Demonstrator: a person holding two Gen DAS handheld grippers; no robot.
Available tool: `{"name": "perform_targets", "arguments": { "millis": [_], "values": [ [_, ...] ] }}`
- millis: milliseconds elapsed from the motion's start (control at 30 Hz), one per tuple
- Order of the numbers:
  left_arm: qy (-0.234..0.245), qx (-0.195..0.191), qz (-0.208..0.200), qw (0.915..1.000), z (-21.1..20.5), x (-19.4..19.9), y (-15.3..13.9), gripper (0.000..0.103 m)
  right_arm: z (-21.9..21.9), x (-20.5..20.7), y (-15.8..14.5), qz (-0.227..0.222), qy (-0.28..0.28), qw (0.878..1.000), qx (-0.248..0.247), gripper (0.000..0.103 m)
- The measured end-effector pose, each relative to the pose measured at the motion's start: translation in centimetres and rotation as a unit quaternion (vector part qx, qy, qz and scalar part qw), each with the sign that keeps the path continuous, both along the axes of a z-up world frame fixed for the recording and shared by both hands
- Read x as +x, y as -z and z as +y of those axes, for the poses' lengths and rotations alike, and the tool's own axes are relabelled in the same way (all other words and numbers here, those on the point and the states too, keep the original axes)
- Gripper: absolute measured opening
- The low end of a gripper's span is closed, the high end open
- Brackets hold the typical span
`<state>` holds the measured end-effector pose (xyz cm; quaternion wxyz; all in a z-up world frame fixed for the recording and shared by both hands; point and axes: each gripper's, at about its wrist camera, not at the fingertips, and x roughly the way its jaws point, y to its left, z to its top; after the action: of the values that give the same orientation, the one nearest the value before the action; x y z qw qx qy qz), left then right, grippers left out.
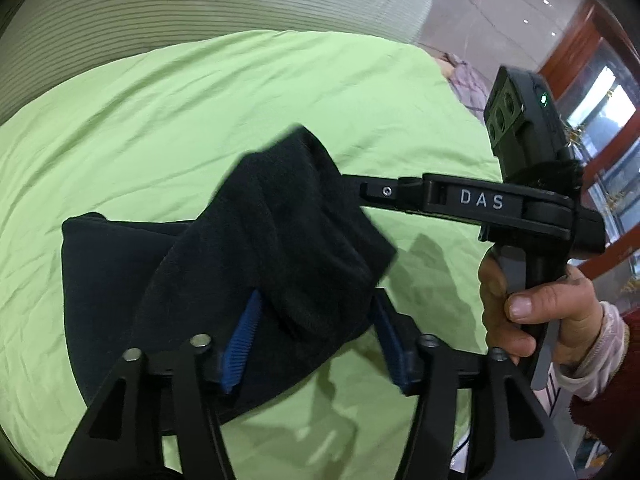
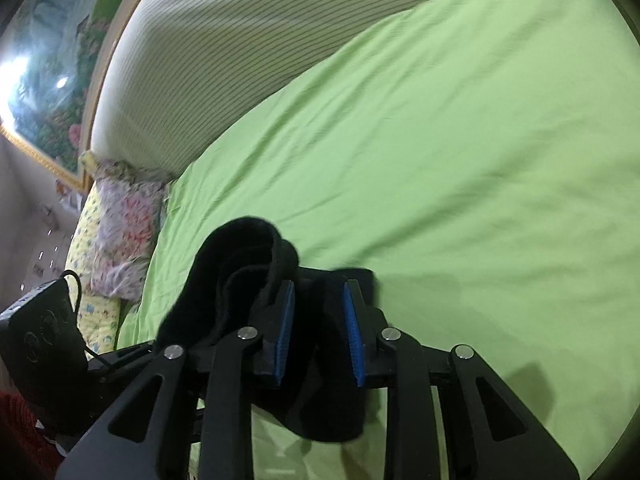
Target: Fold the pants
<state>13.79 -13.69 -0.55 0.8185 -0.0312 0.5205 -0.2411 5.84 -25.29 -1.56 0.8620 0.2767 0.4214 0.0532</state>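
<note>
pants (image 1: pixel 280 248) – drape hides right gripper's (image 1: pixel 352 196) jaws | floral pillow (image 2: pixel 120 236) – blurred, perhaps bedding

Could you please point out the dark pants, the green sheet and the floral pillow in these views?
dark pants (image 1: pixel 120 280), left wrist view, on the part lying flat.
green sheet (image 2: pixel 440 140), right wrist view, on a bare stretch.
floral pillow (image 2: pixel 124 232), right wrist view, on its patterned face.

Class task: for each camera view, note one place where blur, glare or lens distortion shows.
Left wrist view: the lifted edge of the black pants is motion-blurred, and the green sheet bulges from fisheye distortion. Right wrist view: glare whitens the framed painting; the striped cover is smeared.
</note>
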Motion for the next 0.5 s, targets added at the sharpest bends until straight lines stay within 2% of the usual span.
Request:
{"name": "perform_targets", "arguments": {
  "millis": [67,167,267,500],
  "values": [
    [0.005,-0.016,0.004,0.9998,0.3,0.1,-0.4,0.062,-0.3,-0.8,-0.1,0.011,0.025,1.0,-0.012,0.043],
    [0.0,-0.033,0.007,0.9994,1.7,0.1,-1.2,0.065,-0.7,-2.1,-0.3,0.01,0.051,0.999,-0.014,0.047],
    [-0.019,-0.042,0.008,0.9989,3.7,0.6,-1.7,0.066,-0.9,-3.2,-0.9,0.002,0.074,0.997,-0.012,0.061],
    [-0.084,-0.051,0.016,0.995,8.5,1.1,-1.9,0.066,0.4,-4.5,-2.5,-0.018,0.09,0.996,-0.009,0.071]
  ]
}}
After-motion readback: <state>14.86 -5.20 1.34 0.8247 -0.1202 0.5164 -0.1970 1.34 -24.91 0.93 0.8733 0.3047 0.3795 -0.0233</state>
